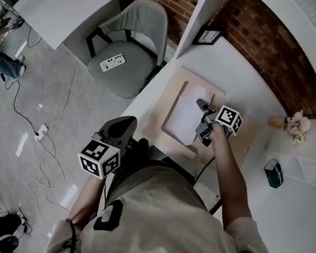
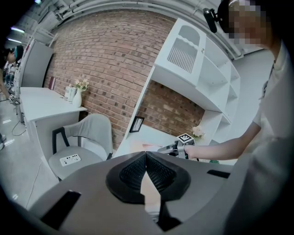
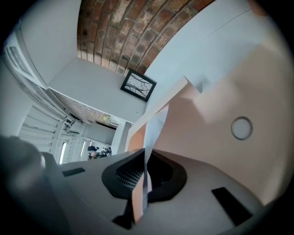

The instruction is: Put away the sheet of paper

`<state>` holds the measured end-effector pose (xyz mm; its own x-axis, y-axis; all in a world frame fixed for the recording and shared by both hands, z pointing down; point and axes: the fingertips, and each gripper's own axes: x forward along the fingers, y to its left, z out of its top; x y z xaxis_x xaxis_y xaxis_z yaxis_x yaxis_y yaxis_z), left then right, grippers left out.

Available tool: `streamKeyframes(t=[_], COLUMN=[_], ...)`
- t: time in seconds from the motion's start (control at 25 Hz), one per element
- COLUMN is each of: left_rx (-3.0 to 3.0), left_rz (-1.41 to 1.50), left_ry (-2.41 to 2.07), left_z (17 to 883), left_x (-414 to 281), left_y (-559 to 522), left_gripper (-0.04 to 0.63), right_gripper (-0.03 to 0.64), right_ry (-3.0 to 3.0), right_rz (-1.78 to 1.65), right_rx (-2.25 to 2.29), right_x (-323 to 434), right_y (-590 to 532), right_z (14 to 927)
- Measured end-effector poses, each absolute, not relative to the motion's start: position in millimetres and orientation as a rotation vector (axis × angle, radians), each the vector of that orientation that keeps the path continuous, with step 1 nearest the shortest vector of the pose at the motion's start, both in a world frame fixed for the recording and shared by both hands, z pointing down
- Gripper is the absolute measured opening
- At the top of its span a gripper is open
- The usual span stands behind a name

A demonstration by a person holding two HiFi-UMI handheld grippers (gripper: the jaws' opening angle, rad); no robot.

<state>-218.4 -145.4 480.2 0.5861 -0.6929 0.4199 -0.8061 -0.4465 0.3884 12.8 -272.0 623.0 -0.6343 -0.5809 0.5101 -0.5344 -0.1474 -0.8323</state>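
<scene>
A white sheet of paper point(image 1: 184, 117) lies on a tan folder point(image 1: 172, 96) on the white desk point(image 1: 237, 64). My right gripper point(image 1: 201, 113) is at the sheet's right edge, shut on it. In the right gripper view the paper point(image 3: 154, 124) rises edge-on out of the shut jaws of the right gripper point(image 3: 144, 160), in front of the tan folder point(image 3: 220, 105), which carries a metal ring point(image 3: 241, 127). My left gripper point(image 1: 121, 126) hangs off the desk's near edge, by the person's waist. In its own view the left gripper point(image 2: 146, 158) is shut and empty.
A grey chair point(image 1: 126, 52) with a remote on its seat stands left of the desk. A framed picture point(image 1: 208, 36) leans at the desk's back. A flower vase point(image 1: 296, 123) and a teal object point(image 1: 274, 173) sit to the right. Cables point(image 1: 39, 133) lie on the floor.
</scene>
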Motion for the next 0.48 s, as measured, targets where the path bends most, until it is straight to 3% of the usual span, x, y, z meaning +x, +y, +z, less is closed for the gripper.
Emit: streamKeyframes(t=[0.48], left_rx=[2.263], left_rz=[0.276], left_ry=[-1.193], left_z=[477.9], left_x=[-215.4], left_y=[-142.4], left_gripper=[0.017], right_gripper=[0.028], right_ry=[1.984], right_rz=[-1.958], right_rx=[-1.306], right_x=[12.9], right_y=[-268.1], right_z=[626.1])
